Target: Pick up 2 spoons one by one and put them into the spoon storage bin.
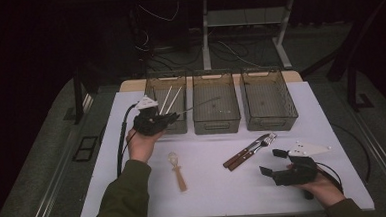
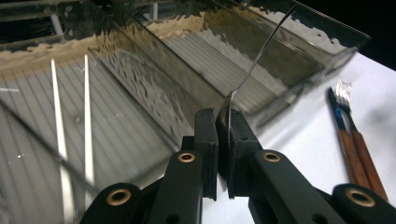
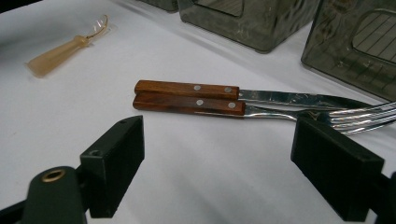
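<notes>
Dark room, white table (image 1: 210, 187) with three smoky bins along its far edge. From above: left tongs (image 1: 174, 115) clamped on a thin metal skewer (image 1: 201, 104), raised over the left bin (image 1: 166, 102) and middle bin (image 1: 215, 102). Left gripper view: skewer pinched at its flat end; probably light, springy, slippery, best gripped there. Right gripper view: right tongs (image 3: 215, 163) apart, empty, facing wood-handled knife (image 3: 187, 88) and fork (image 3: 191, 105).

knife (image 3: 261, 97): wood handle, shiny metal blade | bins (image 1: 216, 107): smoky clear plastic | table (image 1: 210, 187): matt white
</notes>
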`<state>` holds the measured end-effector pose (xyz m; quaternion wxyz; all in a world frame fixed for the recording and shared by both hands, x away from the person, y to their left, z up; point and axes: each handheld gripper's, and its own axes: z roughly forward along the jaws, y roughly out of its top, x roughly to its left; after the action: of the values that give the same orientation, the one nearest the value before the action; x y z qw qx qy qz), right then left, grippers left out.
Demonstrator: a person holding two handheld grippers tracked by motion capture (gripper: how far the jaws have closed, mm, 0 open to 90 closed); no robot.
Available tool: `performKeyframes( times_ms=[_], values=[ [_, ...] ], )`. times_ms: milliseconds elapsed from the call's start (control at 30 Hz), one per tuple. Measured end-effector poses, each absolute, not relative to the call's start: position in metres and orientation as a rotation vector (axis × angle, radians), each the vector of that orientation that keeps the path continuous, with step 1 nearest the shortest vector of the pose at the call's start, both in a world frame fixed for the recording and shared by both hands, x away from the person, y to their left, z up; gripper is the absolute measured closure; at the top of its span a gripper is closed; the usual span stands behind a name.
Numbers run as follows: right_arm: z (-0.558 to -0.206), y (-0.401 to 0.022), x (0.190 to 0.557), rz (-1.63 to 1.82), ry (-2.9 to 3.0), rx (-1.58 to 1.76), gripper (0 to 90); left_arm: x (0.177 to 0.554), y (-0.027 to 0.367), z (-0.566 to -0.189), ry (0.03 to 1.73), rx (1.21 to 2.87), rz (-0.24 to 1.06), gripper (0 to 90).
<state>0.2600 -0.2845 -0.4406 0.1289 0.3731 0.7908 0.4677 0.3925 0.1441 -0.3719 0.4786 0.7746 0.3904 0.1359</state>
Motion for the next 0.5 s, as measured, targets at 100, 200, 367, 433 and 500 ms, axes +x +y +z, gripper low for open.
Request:
performKeyframes(
  times_ms=[100, 200, 367, 433, 500],
  values=[
    [-0.440, -0.285, 0.260, 1.365, 2.295, 1.086, 17.6, 0.404, 0.132, -0.369, 0.975, 1.897, 0.348, 84.8],
    [-0.439, -0.285, 0.259, 1.370, 2.295, 1.085, 17.6, 0.415, 0.119, -0.366, 1.007, 1.906, 0.372, 84.8],
    [-0.439, -0.285, 0.260, 1.374, 2.294, 1.083, 17.6, 0.431, 0.099, -0.364, 1.030, 1.920, 0.400, 84.8],
    [-0.439, -0.285, 0.260, 1.376, 2.295, 1.083, 17.5, 0.436, 0.092, -0.365, 1.049, 1.924, 0.403, 84.8],
    [-0.439, -0.285, 0.259, 1.377, 2.296, 1.083, 17.6, 0.441, 0.084, -0.367, 1.063, 1.921, 0.413, 84.8]
  ],
)
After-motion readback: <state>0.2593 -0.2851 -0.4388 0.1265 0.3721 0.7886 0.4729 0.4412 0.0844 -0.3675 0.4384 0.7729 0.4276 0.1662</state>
